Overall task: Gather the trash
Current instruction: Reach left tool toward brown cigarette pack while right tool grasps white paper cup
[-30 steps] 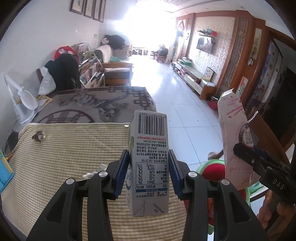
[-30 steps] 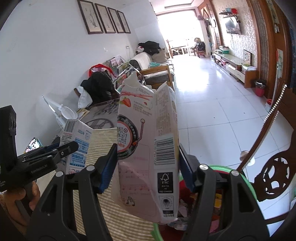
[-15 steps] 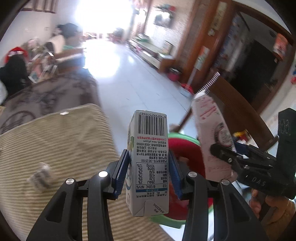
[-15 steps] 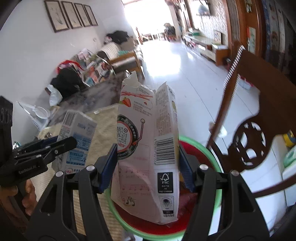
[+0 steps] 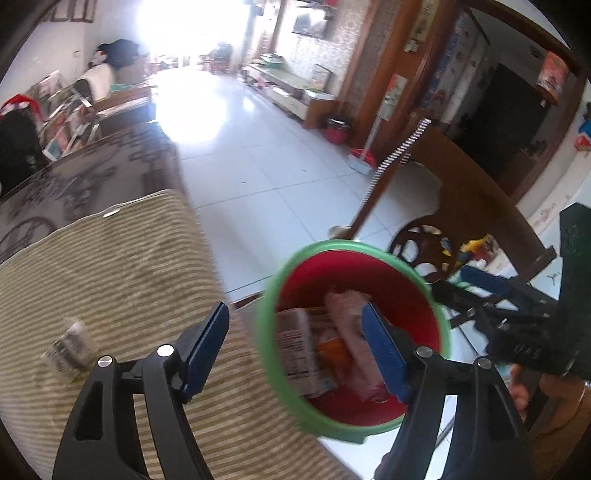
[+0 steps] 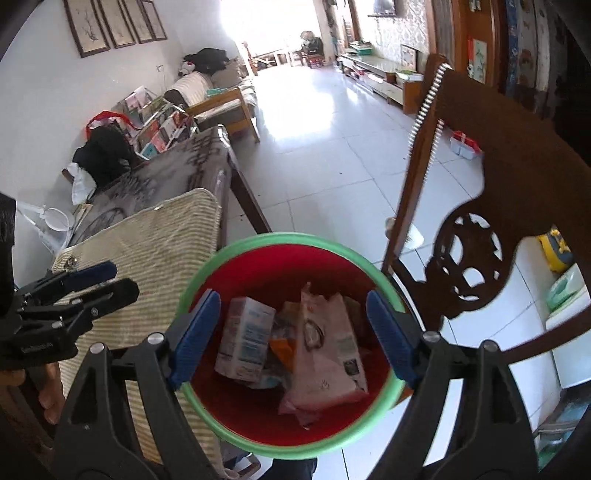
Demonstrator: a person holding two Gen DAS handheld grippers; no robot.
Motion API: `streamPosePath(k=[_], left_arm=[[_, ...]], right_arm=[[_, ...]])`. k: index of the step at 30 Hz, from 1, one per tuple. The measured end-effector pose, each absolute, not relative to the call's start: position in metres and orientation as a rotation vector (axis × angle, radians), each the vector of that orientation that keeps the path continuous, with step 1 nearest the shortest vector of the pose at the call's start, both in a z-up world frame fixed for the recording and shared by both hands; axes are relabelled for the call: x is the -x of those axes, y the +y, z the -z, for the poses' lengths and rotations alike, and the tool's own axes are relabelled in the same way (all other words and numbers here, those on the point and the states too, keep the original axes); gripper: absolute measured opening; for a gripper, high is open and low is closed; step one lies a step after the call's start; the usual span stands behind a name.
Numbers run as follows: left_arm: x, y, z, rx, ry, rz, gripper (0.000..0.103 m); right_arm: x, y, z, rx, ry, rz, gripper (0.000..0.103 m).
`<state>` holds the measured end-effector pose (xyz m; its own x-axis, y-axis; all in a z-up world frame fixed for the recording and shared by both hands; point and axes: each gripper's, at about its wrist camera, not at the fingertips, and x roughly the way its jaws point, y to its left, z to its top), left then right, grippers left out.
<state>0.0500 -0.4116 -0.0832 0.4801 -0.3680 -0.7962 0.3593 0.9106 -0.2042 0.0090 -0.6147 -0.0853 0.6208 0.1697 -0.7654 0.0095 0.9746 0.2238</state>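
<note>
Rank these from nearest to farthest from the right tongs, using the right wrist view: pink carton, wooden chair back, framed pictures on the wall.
1. Pink carton: in the bin, just below the opening right tongs.
2. Wooden chair back: to the right, beside the bin.
3. Framed pictures: upper left, on the far wall.

Striped cloth table (image 5: pixel 110 266) — crumpled wrapper (image 5: pixel 70 343) on it; bin (image 6: pixel 207 266) on tile floor (image 6: pixel 332 155).

The bin (image 6: pixel 291 243) stands on the floor just off the right edge of the cloth-covered table (image 6: pixel 155 251), with a wooden chair (image 6: pixel 517 206) on its other side. Inside it, a small carton (image 6: pixel 245 339) lies to the left and a larger torn carton (image 6: pixel 325 354) to the right, touching. A crumpled wrapper (image 5: pixel 70 341) lies on the table, well in from that edge.
</note>
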Motion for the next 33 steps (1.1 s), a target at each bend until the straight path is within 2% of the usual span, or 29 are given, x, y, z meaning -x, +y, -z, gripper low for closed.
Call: streamPosePath(k=[17,25,33], left_arm=[[-0.015,-0.176,0.113,0.229,0.976,0.002,0.071],[-0.012,-0.077,0.127,0.258,0.996,-0.045,0.071],[-0.02,0.001,0.137,0.235,1.014,-0.044,0.071]], right_arm=[[-0.053,-0.404,0.105,-0.114,1.026,-0.439,0.08],[-0.075,-0.323,0.131,-0.26,1.144,-0.419,0.08],[-0.115,-0.257,0.18,-0.383,1.261,-0.254,0.08]])
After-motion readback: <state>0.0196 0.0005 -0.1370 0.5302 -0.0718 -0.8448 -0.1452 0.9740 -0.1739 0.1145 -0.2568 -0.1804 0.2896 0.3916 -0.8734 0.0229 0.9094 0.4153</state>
